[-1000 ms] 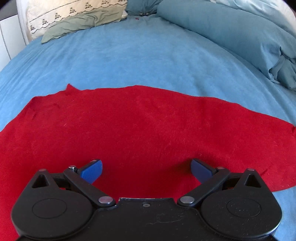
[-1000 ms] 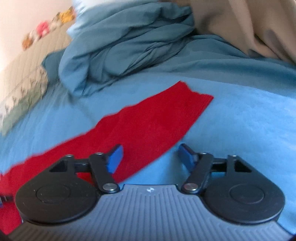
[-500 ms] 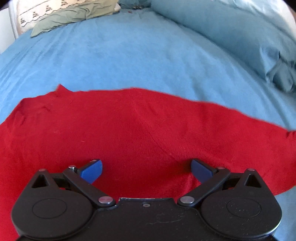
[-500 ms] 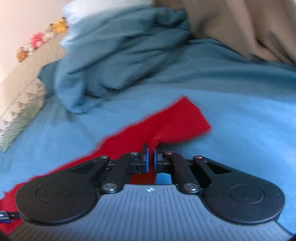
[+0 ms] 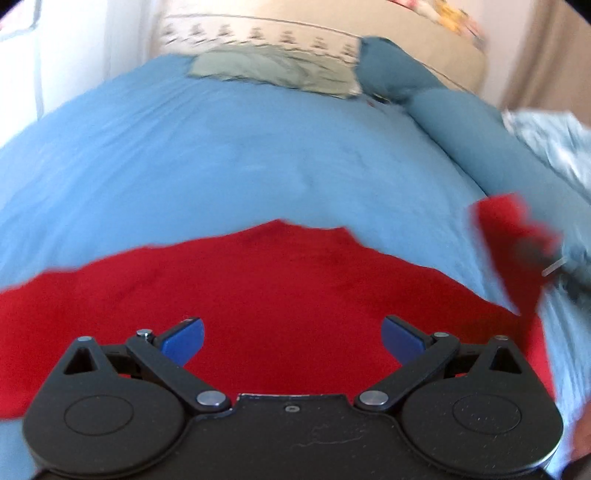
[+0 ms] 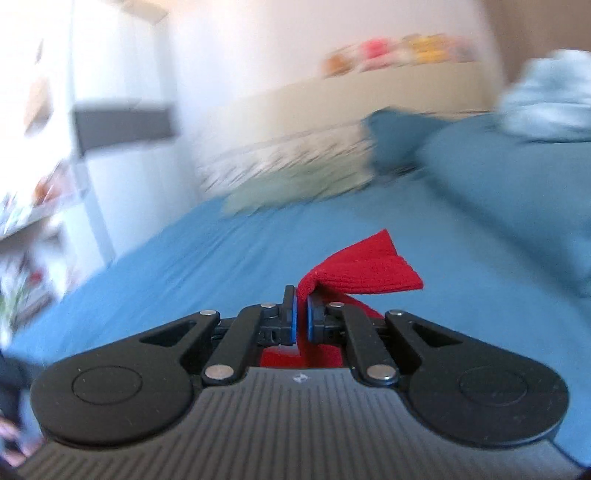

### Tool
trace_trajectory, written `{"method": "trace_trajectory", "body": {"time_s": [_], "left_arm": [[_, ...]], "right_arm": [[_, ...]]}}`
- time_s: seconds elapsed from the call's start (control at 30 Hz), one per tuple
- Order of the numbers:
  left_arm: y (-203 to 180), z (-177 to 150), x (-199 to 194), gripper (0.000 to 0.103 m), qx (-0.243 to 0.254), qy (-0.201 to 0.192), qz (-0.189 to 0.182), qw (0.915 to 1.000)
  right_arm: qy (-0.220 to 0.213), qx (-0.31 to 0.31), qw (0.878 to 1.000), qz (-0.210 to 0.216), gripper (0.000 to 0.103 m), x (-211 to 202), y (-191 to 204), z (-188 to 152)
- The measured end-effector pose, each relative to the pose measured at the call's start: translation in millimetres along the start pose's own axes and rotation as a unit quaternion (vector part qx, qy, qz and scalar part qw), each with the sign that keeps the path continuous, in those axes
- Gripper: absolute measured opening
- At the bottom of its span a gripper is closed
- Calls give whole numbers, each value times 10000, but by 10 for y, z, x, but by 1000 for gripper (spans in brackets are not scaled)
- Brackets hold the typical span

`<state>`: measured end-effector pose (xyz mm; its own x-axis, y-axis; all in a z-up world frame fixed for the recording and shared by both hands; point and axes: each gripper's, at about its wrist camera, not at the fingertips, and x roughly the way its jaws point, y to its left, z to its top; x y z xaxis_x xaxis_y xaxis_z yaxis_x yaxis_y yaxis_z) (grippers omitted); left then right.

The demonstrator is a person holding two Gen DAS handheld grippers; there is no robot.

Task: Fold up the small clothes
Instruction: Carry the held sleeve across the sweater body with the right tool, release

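Note:
A red knitted cloth lies spread on the blue bed sheet. My left gripper is open and empty, its blue fingertips hovering over the near part of the cloth. My right gripper is shut on the cloth's right end and holds it lifted off the bed. That raised end also shows in the left wrist view, blurred, with the right gripper behind it.
Pillows lie at the head of the bed by a beige headboard. A bunched blue duvet runs along the right side. White furniture stands to the left of the bed.
My right gripper closed on the cloth's right end, lifted it and swung it left over the bed. My left gripper stayed open and its view tilted up toward the headboard.

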<state>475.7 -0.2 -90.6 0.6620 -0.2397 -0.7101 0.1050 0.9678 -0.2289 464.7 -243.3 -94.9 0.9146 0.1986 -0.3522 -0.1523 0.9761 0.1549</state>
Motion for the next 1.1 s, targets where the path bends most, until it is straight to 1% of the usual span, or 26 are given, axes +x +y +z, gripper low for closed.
{"method": "trace_trajectory", "body": {"time_s": [0.07, 0.13, 0.23, 0.27, 0.33, 0.4, 0.43, 0.47, 0.5, 0.6, 0.67, 0.77, 0.8, 0.83, 0.87, 0.9, 0.93, 0.97, 1.03, 1.1], "left_arm": [[258, -83, -31, 103, -165, -7, 124, 9998], [459, -160, -11, 103, -238, 97, 169, 9995], [651, -243, 30, 103, -329, 197, 15, 9993], [680, -269, 38, 103, -340, 225, -69, 9991], [639, -297, 82, 103, -281, 266, -163, 9991], [527, -315, 72, 103, -82, 244, -206, 9995], [460, -322, 49, 103, 50, 205, -223, 9995], [376, -358, 9, 103, 202, 153, -248, 9994], [284, -377, -4, 103, 354, 108, -280, 9989], [-76, -391, 40, 103, 876, 110, -360, 9954], [-294, -456, 108, 103, 1169, 75, -383, 9924], [-617, -515, 256, 102, 1455, 56, -495, 9881], [-713, -531, 324, 101, 1552, 66, -472, 9867], [-782, -526, 407, 95, 1601, 83, -402, 9862], [-827, -499, 503, 89, 1596, 135, -315, 9866], [-836, -472, 576, 87, 1507, 194, -271, 9880], [-800, -436, 650, 84, 1280, 249, -283, 9911], [-744, -410, 701, 76, 1049, 284, -322, 9936], [-590, -377, 753, 67, 576, 313, -378, 9971], [-467, -370, 741, 63, 328, 227, -436, 9983]], "right_arm": [[535, -435, 9975, 165, 20, 295, 345, -321], [954, -732, 9924, 253, 20, 457, 574, -624], [1142, -1076, 9873, 232, 22, 514, 785, -892], [1143, -1180, 9862, 215, 24, 521, 809, -923], [1100, -1302, 9851, 218, 27, 508, 852, -923], [1154, -1361, 9836, 268, 50, 493, 880, -869], [1090, -1401, 9838, 246, 73, 434, 858, -841], [977, -1460, 9843, 188, 85, 360, 809, -852], [910, -1514, 9842, 123, 88, 289, 768, -833], [1003, -1501, 9835, -90, 89, 32, 575, -839], [1029, -1489, 9830, -301, 89, -152, 417, -863], [1055, -1394, 9823, -668, 90, -400, 193, -919], [1068, -1322, 9821, -817, 90, -474, 121, -949], [1082, -1257, 9805, -1053, 90, -550, 55, -985], [1111, -1211, 9778, -1300, 90, -609, -1, -1011], [1144, -1155, 9753, -1496, 90, -671, -66, -1034], [1162, -1057, 9738, -1646, 90, -734, -133, -1054], [1159, -927, 9737, -1730, 90, -790, -196, -1071], [1148, -677, 9746, -1801, 90, -876, -308, -1097], [1102, -532, 9745, -1881, 90, -922, -394, -1127]]}}
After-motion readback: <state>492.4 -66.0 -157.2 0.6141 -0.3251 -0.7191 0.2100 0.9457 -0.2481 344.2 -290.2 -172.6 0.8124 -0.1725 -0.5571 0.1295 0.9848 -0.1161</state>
